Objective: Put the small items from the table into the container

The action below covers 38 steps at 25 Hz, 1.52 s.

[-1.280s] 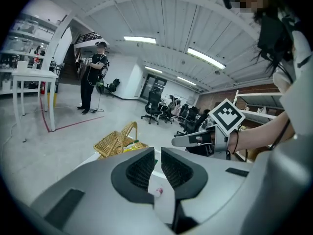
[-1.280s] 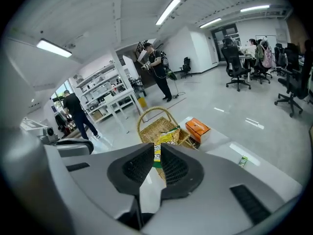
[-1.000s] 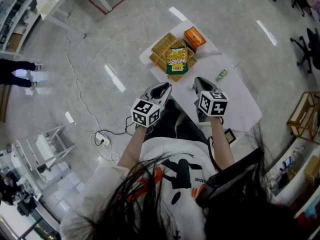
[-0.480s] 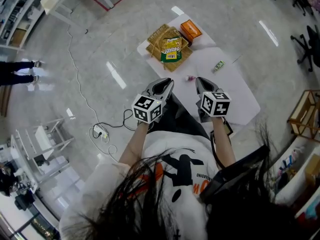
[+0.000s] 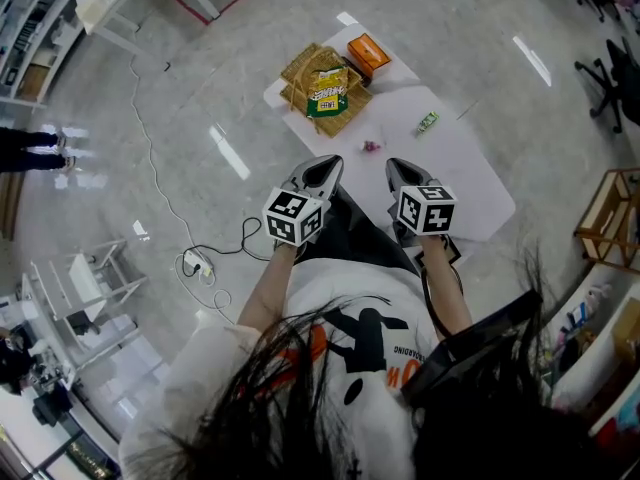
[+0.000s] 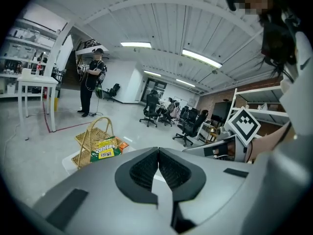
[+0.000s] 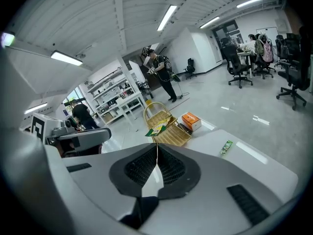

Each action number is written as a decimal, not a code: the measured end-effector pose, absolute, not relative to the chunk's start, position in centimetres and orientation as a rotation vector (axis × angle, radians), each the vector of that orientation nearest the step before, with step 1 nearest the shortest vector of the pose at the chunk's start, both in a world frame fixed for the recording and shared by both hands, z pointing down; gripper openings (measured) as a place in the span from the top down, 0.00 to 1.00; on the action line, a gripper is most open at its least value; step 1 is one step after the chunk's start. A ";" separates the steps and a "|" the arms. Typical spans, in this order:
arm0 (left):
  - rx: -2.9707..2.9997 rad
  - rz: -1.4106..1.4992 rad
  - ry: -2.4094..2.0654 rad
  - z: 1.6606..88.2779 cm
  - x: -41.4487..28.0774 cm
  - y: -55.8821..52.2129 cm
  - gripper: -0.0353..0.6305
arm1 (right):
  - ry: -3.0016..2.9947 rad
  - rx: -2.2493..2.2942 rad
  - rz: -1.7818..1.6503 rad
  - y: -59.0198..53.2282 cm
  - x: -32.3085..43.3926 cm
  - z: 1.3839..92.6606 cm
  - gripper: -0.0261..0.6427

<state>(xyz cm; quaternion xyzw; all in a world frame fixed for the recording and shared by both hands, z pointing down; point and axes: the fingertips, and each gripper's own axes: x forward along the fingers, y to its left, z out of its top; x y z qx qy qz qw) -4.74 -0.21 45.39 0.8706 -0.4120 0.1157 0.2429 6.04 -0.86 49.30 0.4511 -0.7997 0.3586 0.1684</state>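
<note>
Left gripper (image 5: 325, 162) and right gripper (image 5: 396, 165), jaws clenched on nothing, hover at the table's (image 5: 455, 183) near edge, while a small green packet (image 5: 427, 122) and a pink item (image 5: 370, 146) too tiny to identify lie outside the wicker basket (image 5: 296, 70).

Showing smooth, matt grey plastic on the moulded shells of the left gripper (image 6: 158, 153) and the right gripper (image 7: 157, 148), with black ribbed pads (image 7: 171, 168) looking rubbery inside. Looking matt and smooth across the white flat tabletop (image 5: 470, 183) beneath the right claw. Displaying a rough, open weave on the tan wicker handled basket (image 5: 297, 71) well ahead of both claws. Glinting as glossy plastic film on the green-and-yellow snack packet (image 5: 327, 93) against it. Appearing as smooth card on the small orange box (image 5: 367, 54) beyond the basket. Shining as film on the little green wrapper (image 5: 428, 121) ahead of the right claw. Mirroring ceiling lights in the polished pale grey floor (image 5: 200, 88) left of the left claw.
</note>
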 end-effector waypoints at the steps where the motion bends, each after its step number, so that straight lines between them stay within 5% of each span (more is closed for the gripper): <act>1: 2.382 0.320 -1.120 45.4 -4.4 -0.1 0.94 | -2.273 1.280 1.021 -0.7 6.2 49.4 0.93; 27: 2.373 0.471 -0.989 52.9 -2.6 -1.9 0.94 | -2.167 1.154 0.870 -1.1 6.4 58.2 0.92; 32: 2.353 0.518 -0.956 57.3 -3.0 -3.5 0.94 | -2.126 1.038 0.824 -2.5 5.9 63.5 0.75; 38: 2.303 0.556 -0.940 62.6 -3.4 -5.8 0.94 | -2.075 0.925 0.774 -4.6 5.9 70.2 0.70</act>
